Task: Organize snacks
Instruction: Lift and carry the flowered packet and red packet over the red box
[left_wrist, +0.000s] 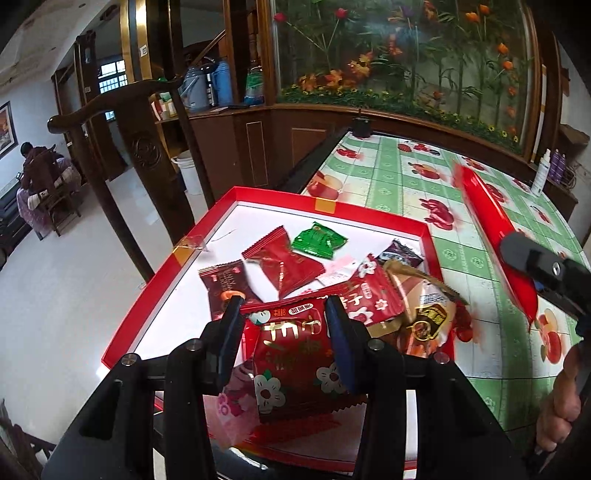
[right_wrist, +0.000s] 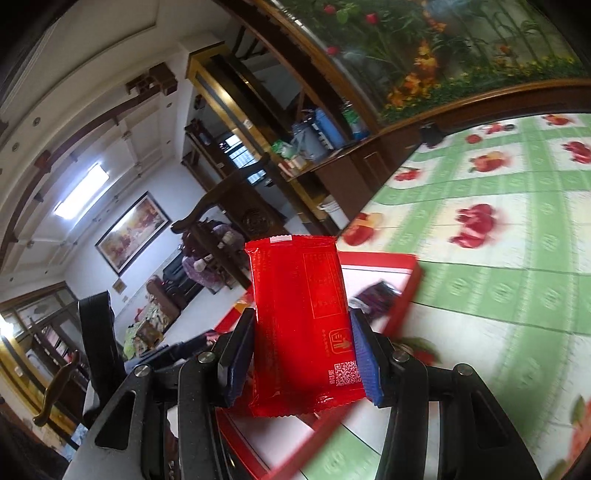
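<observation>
A red-rimmed white tray (left_wrist: 155, 295) on the table holds several wrapped snacks. My left gripper (left_wrist: 284, 314) is low over the tray's near end, shut on a red flower-print snack packet (left_wrist: 291, 350). Beyond it lie a red candy-twist packet (left_wrist: 284, 264), a green packet (left_wrist: 319, 240), a dark brown packet (left_wrist: 221, 284) and a gold-and-brown packet (left_wrist: 421, 306). My right gripper (right_wrist: 301, 336) is shut on a long red snack bar (right_wrist: 303, 317) and holds it up above the tray's edge (right_wrist: 402, 295). The bar (left_wrist: 495, 236) and right gripper also show at the right of the left wrist view.
The table has a green-and-white fruit-print cloth (left_wrist: 399, 184). A white spray bottle (left_wrist: 541, 173) stands at its far right edge. A wooden chair back (left_wrist: 122, 122) stands left of the tray. A flower-painted cabinet (left_wrist: 406, 55) runs behind the table.
</observation>
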